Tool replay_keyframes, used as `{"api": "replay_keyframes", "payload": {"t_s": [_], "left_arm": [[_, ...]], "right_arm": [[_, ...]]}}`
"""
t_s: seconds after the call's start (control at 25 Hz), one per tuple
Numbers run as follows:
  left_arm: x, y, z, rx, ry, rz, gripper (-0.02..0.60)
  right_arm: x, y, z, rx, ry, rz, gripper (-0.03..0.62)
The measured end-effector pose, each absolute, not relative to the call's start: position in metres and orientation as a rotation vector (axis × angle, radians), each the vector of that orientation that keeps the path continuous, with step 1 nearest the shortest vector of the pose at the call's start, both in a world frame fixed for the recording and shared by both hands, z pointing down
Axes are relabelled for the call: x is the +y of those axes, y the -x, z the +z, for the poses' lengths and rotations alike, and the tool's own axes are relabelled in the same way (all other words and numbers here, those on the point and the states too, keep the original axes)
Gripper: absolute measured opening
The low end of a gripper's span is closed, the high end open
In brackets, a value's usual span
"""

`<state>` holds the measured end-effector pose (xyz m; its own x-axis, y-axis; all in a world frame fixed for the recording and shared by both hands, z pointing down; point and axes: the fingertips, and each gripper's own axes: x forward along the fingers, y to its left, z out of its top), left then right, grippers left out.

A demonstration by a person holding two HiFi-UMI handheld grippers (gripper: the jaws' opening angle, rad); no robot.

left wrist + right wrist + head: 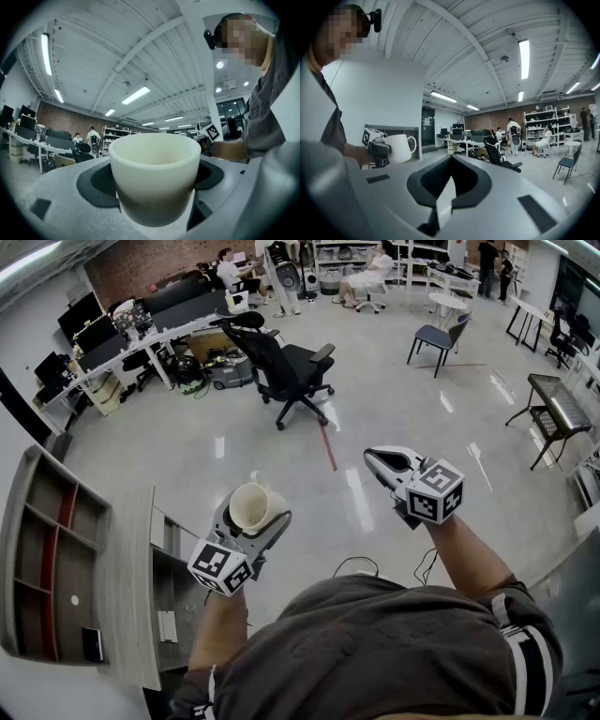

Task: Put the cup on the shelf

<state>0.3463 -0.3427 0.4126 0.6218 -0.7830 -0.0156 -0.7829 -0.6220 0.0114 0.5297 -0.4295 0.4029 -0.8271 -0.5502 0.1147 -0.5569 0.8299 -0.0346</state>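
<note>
A cream cup (250,505) with a handle stands upright between the jaws of my left gripper (255,517), which is shut on its lower body. In the left gripper view the cup (154,171) fills the middle and the pads press on both sides. The right gripper view shows the same cup (397,148) held out at the left. My right gripper (380,460) is raised in the air to the right, shut, with nothing in it (450,159). The grey shelf unit (56,559) with red dividers stands below me at the left.
A black office chair (286,369) stands on the open floor ahead. Desks with monitors (112,343) line the far left. A grey chair (439,337) and a small black table (553,409) are at the right. People sit and stand far back.
</note>
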Motion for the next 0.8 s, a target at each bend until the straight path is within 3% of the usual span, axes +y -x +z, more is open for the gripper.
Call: {"api": "replay_keyframes", "payload": {"t_s": [0.8], "left_arm": [[-0.345,-0.372,0.409,-1.354,-2.827,-0.022,0.411]], "right_arm": [[-0.43,-0.545,0.398,-2.94,-0.822,0.109,-0.009]]}}
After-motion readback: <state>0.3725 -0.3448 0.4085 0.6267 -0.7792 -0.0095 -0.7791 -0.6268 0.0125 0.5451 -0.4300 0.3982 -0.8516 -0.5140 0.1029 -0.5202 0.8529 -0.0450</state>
